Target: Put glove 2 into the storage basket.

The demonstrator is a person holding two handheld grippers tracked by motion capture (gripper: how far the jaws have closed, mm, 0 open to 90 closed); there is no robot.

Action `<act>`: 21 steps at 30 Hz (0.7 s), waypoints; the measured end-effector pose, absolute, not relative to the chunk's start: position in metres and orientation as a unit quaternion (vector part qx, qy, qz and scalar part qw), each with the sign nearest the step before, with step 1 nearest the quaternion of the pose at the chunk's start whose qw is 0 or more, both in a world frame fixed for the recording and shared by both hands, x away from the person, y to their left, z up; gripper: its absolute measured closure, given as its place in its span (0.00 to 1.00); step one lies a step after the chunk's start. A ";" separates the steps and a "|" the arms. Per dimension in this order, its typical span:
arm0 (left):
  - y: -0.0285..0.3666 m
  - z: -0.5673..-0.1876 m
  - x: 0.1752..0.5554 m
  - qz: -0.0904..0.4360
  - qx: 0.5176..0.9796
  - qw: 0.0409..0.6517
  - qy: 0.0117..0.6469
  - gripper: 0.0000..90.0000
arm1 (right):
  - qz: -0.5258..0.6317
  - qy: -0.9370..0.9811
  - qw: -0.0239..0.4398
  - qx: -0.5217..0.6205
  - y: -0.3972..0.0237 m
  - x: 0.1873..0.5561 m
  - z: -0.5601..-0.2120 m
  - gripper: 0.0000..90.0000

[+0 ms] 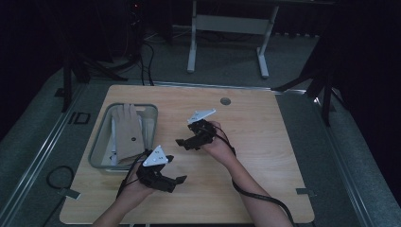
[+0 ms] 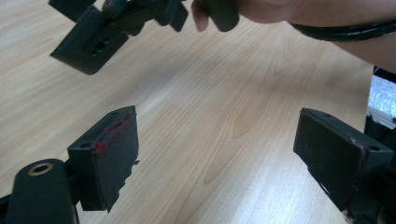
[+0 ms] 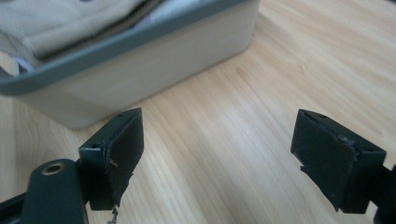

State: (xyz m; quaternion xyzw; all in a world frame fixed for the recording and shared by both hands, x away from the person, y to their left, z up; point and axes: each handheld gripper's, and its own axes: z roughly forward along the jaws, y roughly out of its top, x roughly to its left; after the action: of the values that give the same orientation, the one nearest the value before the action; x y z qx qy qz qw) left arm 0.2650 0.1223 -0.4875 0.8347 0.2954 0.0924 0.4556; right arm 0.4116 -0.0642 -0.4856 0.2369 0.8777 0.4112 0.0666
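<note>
We saw the left gripper [image 1: 174, 182] fingers [image 2: 112, 154] spread wide, nothing between them, over bare table [image 1: 265, 123] near the front edge. The right gripper [image 1: 185, 143] fingers [image 3: 116, 149] also stood apart and empty, aimed at the grey tray [image 1: 97, 151] just left of it. A beige glove [image 1: 127, 135] lay inside the tray, with white pieces under it.

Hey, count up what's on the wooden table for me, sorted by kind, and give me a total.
Grey bin: 1
Tan fabric piece, lying in the bin: 1
White items under the fabric: cannot tell how many
Hand-held gripper: 2, the left hand-held gripper and the right hand-held gripper, both with jaws apart and nothing between them
Total: 4, leaving out the white items
</note>
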 end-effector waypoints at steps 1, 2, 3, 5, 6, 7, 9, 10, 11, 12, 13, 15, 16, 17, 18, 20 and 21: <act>0.121 -0.490 0.265 0.091 0.834 0.457 0.296 0.16 | 0.413 0.877 0.067 0.237 -0.067 0.411 -0.488 0.19; 0.120 -0.492 0.266 0.091 0.834 0.457 0.296 0.16 | 0.414 0.876 0.065 0.239 -0.069 0.410 -0.490 0.19; 0.119 -0.494 0.266 0.090 0.834 0.458 0.295 0.16 | 0.413 0.876 0.063 0.240 -0.071 0.409 -0.492 0.19; 0.116 -0.499 0.267 0.089 0.834 0.457 0.296 0.16 | 0.414 0.876 0.064 0.241 -0.075 0.407 -0.495 0.19; 0.115 -0.501 0.267 0.091 0.834 0.458 0.294 0.16 | 0.413 0.876 0.064 0.240 -0.078 0.406 -0.498 0.19; 0.114 -0.503 0.267 0.090 0.835 0.457 0.293 0.16 | 0.412 0.876 0.062 0.243 -0.080 0.404 -0.500 0.19; 0.112 -0.507 0.268 0.087 0.836 0.455 0.293 0.16 | 0.409 0.878 0.062 0.243 -0.084 0.402 -0.505 0.19; 0.109 -0.510 0.269 0.087 0.838 0.452 0.294 0.16 | 0.408 0.878 0.060 0.242 -0.086 0.401 -0.507 0.19; 0.108 -0.512 0.270 0.086 0.839 0.451 0.293 0.16 | 0.407 0.879 0.059 0.243 -0.089 0.400 -0.510 0.19; 0.107 -0.514 0.270 0.081 0.837 0.454 0.293 0.16 | 0.408 0.878 0.060 0.243 -0.091 0.399 -0.513 0.19; 0.106 -0.516 0.271 0.078 0.838 0.454 0.293 0.16 | 0.409 0.877 0.058 0.244 -0.093 0.399 -0.515 0.19; 0.102 -0.520 0.272 0.077 0.839 0.455 0.289 0.16 | 0.410 0.877 0.056 0.245 -0.095 0.398 -0.517 0.19; 0.101 -0.522 0.272 0.076 0.839 0.456 0.287 0.16 | 0.414 0.875 0.057 0.245 -0.101 0.395 -0.521 0.19; 0.099 -0.524 0.273 0.074 0.839 0.457 0.285 0.16 | 0.416 0.874 0.058 0.244 -0.103 0.394 -0.523 0.19; 0.098 -0.526 0.273 0.073 0.840 0.456 0.286 0.16 | 0.415 0.874 0.059 0.244 -0.106 0.393 -0.525 0.19; 0.096 -0.529 0.274 0.071 0.841 0.455 0.284 0.16 | 0.412 0.875 0.059 0.247 -0.110 0.391 -0.528 0.19; 0.094 -0.531 0.275 0.074 0.842 0.452 0.283 0.16 | 0.411 0.875 0.060 0.247 -0.113 0.390 -0.530 0.19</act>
State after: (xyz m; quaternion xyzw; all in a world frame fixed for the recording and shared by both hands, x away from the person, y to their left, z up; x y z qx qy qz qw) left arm 0.2748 0.0945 -0.5305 0.8425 0.2828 0.0740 0.4525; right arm 0.3899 -0.1125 -0.5300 0.2471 0.8754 0.4112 0.0600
